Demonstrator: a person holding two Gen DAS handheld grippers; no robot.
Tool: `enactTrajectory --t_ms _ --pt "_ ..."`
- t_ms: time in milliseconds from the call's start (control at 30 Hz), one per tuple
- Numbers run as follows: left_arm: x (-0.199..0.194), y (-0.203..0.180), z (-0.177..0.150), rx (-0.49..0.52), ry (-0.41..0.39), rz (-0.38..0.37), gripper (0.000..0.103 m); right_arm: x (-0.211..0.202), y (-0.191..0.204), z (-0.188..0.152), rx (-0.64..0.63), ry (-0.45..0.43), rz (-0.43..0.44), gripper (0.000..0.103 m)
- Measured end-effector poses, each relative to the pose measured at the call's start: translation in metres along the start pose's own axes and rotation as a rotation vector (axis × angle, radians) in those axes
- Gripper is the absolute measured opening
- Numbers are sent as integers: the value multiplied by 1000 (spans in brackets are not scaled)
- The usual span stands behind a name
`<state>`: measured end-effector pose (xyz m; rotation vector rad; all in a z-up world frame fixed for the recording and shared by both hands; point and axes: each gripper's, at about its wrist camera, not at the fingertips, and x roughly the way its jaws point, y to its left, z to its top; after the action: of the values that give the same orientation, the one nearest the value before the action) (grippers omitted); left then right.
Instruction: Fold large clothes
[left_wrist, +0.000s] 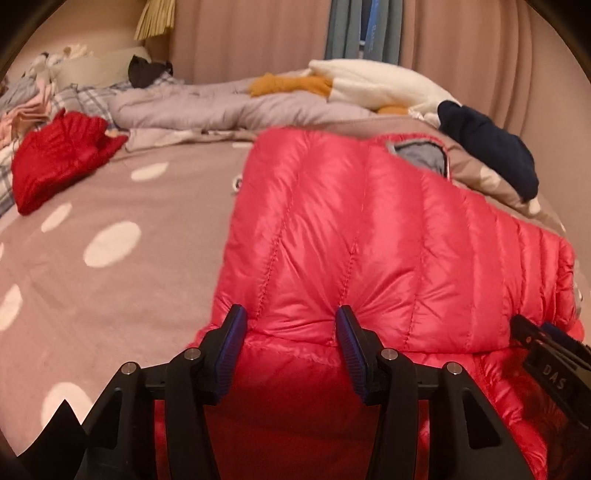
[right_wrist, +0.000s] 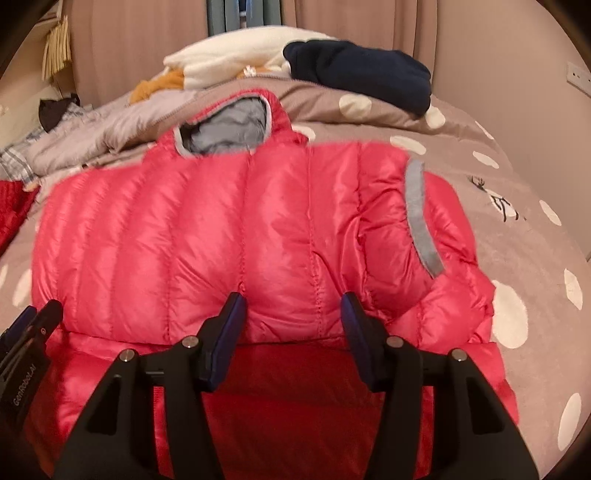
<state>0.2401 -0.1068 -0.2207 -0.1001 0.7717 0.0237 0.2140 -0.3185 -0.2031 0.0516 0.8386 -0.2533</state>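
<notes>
Gripping red puffer jacket (left_wrist: 369, 240), both grippers (left_wrist: 291, 321) (right_wrist: 293, 310)

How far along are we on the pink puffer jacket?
Done: the jacket lies on the bed, its near part doubled over at the fold by the grippers. In hand: the left gripper and right gripper both straddle that fold, puffed fabric between the jaws. Left: the grey-trimmed sleeve sticks out; navy and white clothes sit piled behind.
</notes>
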Motion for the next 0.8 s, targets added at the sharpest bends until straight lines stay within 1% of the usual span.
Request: enactTrajectory --t_ms 167,233,400,600,800 --pt "6 0 0 5 28 -25 53 14 12 -1 -51 -11 -90 57" --pt "6 0 1 8 33 -24 53 14 13 -1 -61 -15 -106 57" --pt "8 -1 0 12 39 -25 54 13 8 -1 -47 -20 -96 58" --pt "10 -2 0 14 43 -23 55 12 12 -3 -63 -23 -124 60" --pt "12 -6 0 30 47 -7 57 12 12 -3 -61 -23 -122 61"
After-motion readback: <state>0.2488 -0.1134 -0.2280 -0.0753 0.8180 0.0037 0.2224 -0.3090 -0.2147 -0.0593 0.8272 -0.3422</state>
